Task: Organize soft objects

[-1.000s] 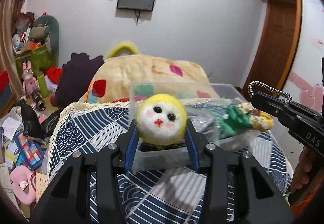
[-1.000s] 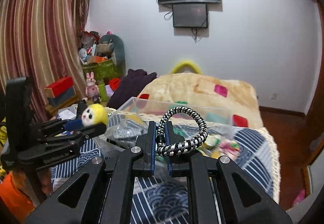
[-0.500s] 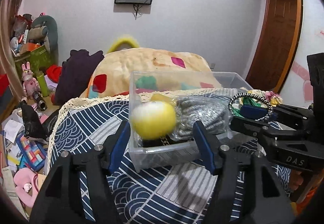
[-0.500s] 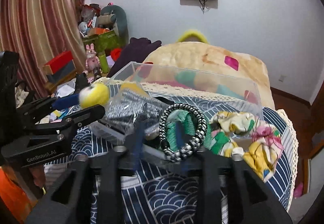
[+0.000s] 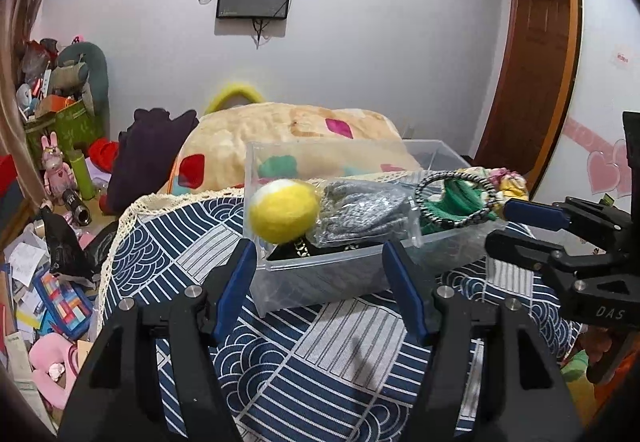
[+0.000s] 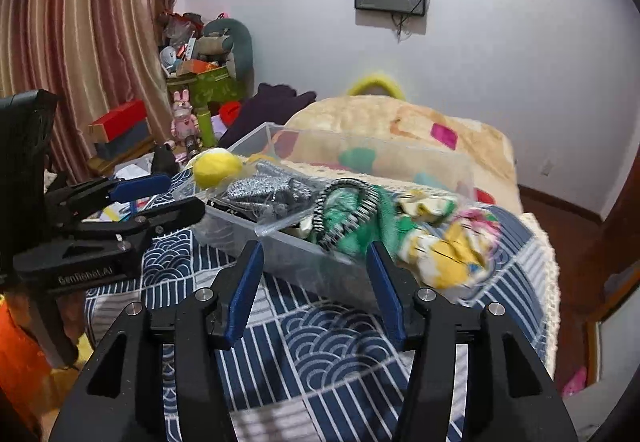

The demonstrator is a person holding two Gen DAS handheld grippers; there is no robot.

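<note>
both hand-held grippers (image 5: 320,266) (image 6: 314,270) agape; blurred yellow ball (image 5: 284,211) over clear bin (image 5: 320,282)

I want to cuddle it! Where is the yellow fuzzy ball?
The yellow fuzzy ball sits at the clear box's left end, beside the grey bagged bundle, in both wrist views.

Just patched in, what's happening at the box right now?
Both handheld grippers are open in front of the clear plastic bin on the blue patterned cloth. The left gripper holds nothing; the yellow felt ball sits blurred at the bin's left end, on the pile. The right gripper is empty too; the black-and-white braided band lies on the green fabric at the bin's right end. A bagged grey item lies between them.
</note>
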